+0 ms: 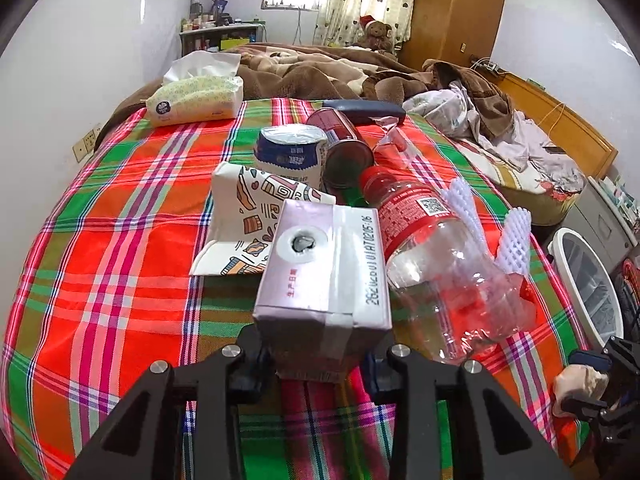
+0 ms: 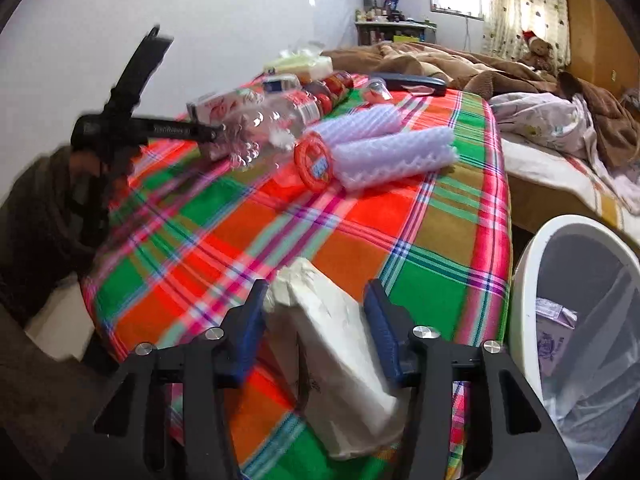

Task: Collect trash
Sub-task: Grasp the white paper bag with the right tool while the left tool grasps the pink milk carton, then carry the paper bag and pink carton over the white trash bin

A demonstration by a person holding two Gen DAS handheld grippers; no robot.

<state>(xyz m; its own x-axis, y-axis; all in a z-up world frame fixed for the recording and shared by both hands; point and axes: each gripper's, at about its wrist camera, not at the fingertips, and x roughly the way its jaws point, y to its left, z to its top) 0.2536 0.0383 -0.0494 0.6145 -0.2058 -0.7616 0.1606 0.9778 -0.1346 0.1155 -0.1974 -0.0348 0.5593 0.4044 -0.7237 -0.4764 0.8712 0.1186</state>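
My left gripper (image 1: 320,360) is shut on a pale purple drink carton (image 1: 324,268) over the plaid table. A crushed clear bottle with a red label (image 1: 436,248), white foam netting (image 1: 512,240), a flattened patterned paper cup (image 1: 256,216), a blue-white cup (image 1: 290,154) and a red can (image 1: 344,144) lie beyond it. My right gripper (image 2: 316,320) holds a crumpled white paper wad (image 2: 332,344) near the table's right edge, next to the white trash bin (image 2: 532,256). The bin also shows in the left wrist view (image 1: 560,240).
A tissue pack (image 1: 196,98) and a dark case (image 1: 364,110) lie at the table's far end. A bed with brown blankets (image 1: 320,68) stands behind. The bin holds a purple carton (image 2: 554,328) in a clear liner. The left gripper shows in the right wrist view (image 2: 132,120).
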